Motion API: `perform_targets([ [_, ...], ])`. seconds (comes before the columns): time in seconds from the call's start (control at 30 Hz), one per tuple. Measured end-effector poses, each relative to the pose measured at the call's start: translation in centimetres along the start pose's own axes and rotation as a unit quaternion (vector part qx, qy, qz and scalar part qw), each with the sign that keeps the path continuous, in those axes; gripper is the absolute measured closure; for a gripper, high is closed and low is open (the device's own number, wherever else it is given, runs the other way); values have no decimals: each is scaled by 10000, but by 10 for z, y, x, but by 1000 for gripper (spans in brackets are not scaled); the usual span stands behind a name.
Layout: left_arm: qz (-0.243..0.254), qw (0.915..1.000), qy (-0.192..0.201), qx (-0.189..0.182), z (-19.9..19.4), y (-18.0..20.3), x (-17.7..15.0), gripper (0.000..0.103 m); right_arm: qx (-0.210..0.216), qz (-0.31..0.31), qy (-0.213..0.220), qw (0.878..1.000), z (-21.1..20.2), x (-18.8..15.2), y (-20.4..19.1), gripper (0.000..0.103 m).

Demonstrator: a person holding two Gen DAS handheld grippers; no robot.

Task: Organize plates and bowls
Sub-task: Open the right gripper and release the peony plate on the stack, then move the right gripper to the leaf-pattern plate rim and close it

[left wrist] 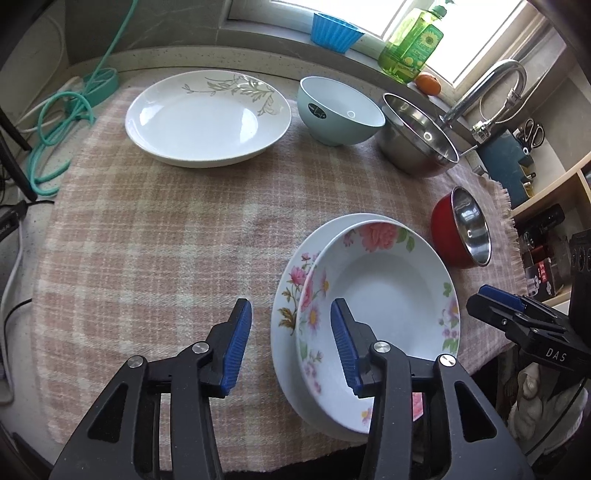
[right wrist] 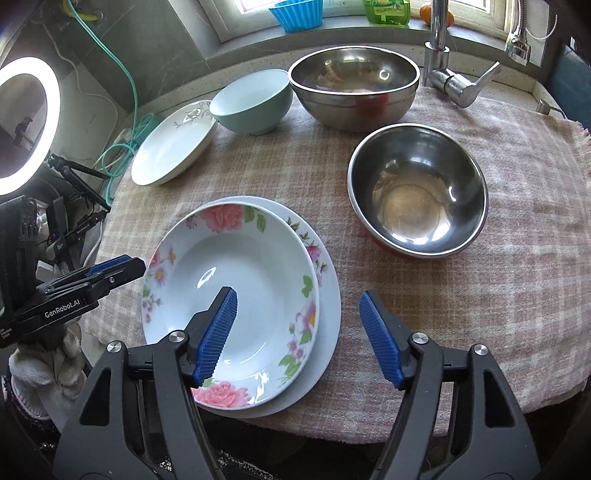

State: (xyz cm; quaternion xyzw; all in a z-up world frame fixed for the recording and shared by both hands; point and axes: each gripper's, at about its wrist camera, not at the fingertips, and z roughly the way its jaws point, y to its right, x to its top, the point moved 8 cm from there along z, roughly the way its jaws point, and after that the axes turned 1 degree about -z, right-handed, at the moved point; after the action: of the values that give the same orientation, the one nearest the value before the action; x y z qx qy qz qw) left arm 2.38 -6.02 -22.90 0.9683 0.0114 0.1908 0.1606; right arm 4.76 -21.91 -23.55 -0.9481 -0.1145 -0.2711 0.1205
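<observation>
A deep floral plate (left wrist: pixel 388 288) (right wrist: pixel 236 280) sits stacked on a flatter floral plate (left wrist: pixel 286 295) (right wrist: pixel 328 295) near the front edge of the checked cloth. My left gripper (left wrist: pixel 291 306) is open, its fingers either side of the stack's left rim without touching it. My right gripper (right wrist: pixel 298 295) is open wide across the stack's right rim, one finger over the deep plate. Farther back are a white leaf-patterned plate (left wrist: pixel 207 118) (right wrist: pixel 173 144), a pale blue bowl (left wrist: pixel 340 110) (right wrist: pixel 251 103), a large steel bowl (left wrist: pixel 417 136) (right wrist: pixel 354 88) and a red-sided steel bowl (left wrist: pixel 461 229) (right wrist: pixel 417 192).
A tap (right wrist: pixel 439 48) stands behind the bowls. On the window sill are a blue ribbed cup (left wrist: pixel 336 31), a green soap bottle (left wrist: pixel 410 44) and an orange (left wrist: pixel 428 83). A teal hose (left wrist: pixel 55 122) lies at the left, beside a ring light (right wrist: pixel 26 125).
</observation>
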Motion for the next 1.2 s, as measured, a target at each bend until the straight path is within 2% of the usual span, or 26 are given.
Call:
perform_targets([
  [0.13, -101, 9999, 104, 41, -6, -15, 9, 60, 122, 213, 193, 9995, -4, 10, -5, 15],
  [0.27, -249, 9993, 255, 85, -15, -31, 20, 60, 325, 468, 320, 9979, -2, 19, -10, 14],
  [0.5, -362, 9983, 413, 219, -22, -65, 40, 60, 334, 123, 684, 9970, -5, 46, -42, 14],
  [0.57, -361, 9980, 467, 232, -25, -72, 48, 60, 523, 43, 766, 9957, -6, 55, -55, 5],
  [0.63, -349, 9977, 522, 255, -26, -79, 57, 60, 723, 6, 875, 9935, -7, 65, -68, 1],
  [0.9, -316, 9969, 668, 253, -25, -104, 100, 60, 804, -61, 922, 9925, 10, 99, -106, 1],
  [1.07, -380, 9966, 715, 143, -19, -119, 132, 60, 586, -77, 702, 9958, 33, 110, -119, 13],
  [1.1, -377, 9966, 720, 144, -16, -122, 139, 60, 600, -5, 637, 9962, 37, 112, -119, 14],
  [1.2, -403, 9968, 679, 141, -6, -130, 156, 60, 713, 287, 393, 9963, 52, 117, -118, 26],
])
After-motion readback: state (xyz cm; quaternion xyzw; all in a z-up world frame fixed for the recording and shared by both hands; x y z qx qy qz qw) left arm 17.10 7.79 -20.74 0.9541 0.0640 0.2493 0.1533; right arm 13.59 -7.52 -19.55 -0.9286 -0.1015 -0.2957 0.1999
